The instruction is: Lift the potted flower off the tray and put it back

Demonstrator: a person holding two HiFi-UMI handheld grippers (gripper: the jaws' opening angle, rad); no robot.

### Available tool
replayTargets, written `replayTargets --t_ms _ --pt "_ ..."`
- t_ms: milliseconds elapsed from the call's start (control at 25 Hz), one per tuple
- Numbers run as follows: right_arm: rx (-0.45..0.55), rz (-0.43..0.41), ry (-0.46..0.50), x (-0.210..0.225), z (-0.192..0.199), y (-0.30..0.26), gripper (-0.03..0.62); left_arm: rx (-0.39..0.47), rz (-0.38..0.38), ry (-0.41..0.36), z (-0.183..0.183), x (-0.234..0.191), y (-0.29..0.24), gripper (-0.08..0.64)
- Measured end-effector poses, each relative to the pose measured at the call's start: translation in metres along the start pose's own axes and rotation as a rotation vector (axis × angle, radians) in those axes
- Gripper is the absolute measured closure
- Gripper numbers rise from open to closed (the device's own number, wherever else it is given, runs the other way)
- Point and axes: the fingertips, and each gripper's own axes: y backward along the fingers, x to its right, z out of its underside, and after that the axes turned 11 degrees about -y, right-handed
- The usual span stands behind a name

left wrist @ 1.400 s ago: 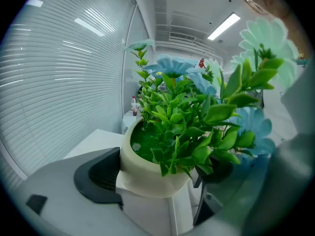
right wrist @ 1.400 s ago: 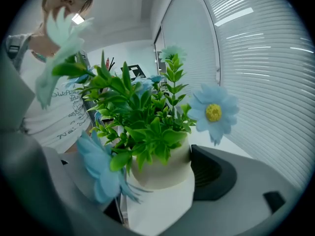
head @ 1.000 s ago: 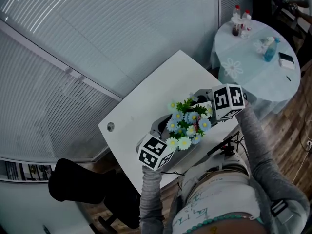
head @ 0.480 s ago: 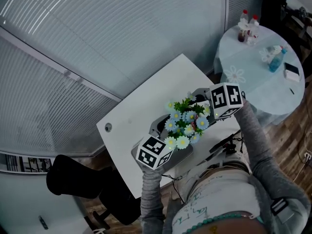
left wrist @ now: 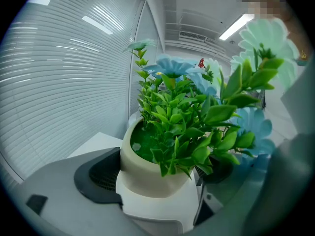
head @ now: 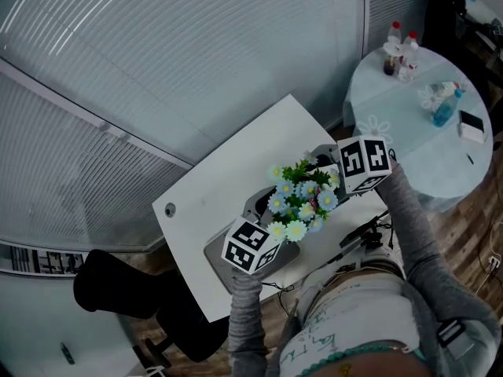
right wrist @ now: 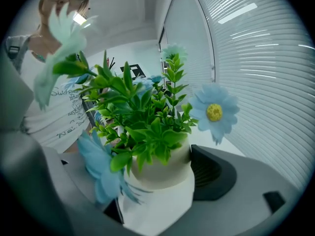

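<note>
Clearly the potted flower (head: 301, 197) is a light, top-heavy load. It seems to hang in the air over the near edge of the white table (head: 228, 171), with the grey tray (head: 216, 259) lower and to the near left, partly under a marker cube.

The left gripper (left wrist: 156, 181) and right gripper (right wrist: 157, 181) meet it from opposite sides, each closed narrowly on the pot (left wrist: 142, 168) with dark ribbed pads (left wrist: 96, 173) against its wall.

The pot is a smooth, cream, round cup, probably plastic or glazed and so likely slippery. A white angular base (left wrist: 157, 208) sits under it; whether that belongs to the pot I cannot tell.

The best hold is low on the stiff wall, below the rim, where the pads now sit. The stiff-looking green leaves (left wrist: 182, 127) and the pale blue and white daisies (right wrist: 214, 111) look artificial. They are soft and springy, would bend or snag, and offer nothing firm to grip. Kept upright, it should set down without tipping.
</note>
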Motion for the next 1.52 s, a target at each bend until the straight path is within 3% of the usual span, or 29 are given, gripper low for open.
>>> replayTargets --t_ms 880,1520 --pt "-0.020 -0.007 -0.007 0.007 0.017 -0.001 0.193 -0.026 0.008 0.004 0.006 0.000 -0.017 0.084" --pt "-0.055 -0.016 -0.033 0.023 0.059 -0.028 0.193 -0.048 0.035 0.023 0.047 0.000 -0.049 0.084"
